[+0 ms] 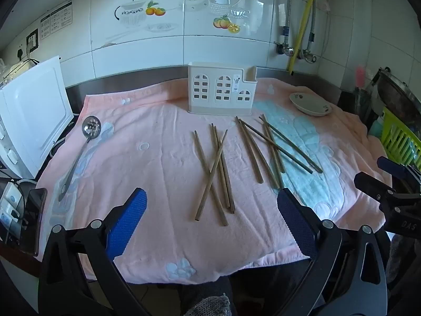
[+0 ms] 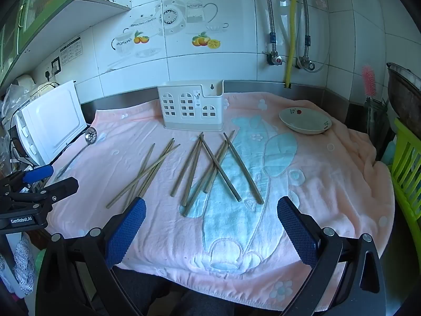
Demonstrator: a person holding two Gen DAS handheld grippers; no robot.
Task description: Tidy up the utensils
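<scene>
Brown wooden chopsticks (image 1: 218,173) lie scattered in two crossed bunches mid pink towel (image 1: 158,158), in front of the white plastic utensil holder (image 1: 219,90). Left gripper (image 1: 211,205) and right gripper (image 2: 210,210) hover low near the towel's front edge, both spread wide, holding nothing.

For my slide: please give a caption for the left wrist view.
Open left tool above scattered chopsticks on a pink towel.

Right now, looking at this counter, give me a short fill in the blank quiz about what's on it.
1. The chopsticks lie loose on the pink ____.
2. The white utensil holder stands upright and holds ____ chopsticks.
3. The slotted spoon lies near the towel's ____ edge.
4. Both grippers, left and right, are ____.

Missing words: towel; no; left; open
</scene>
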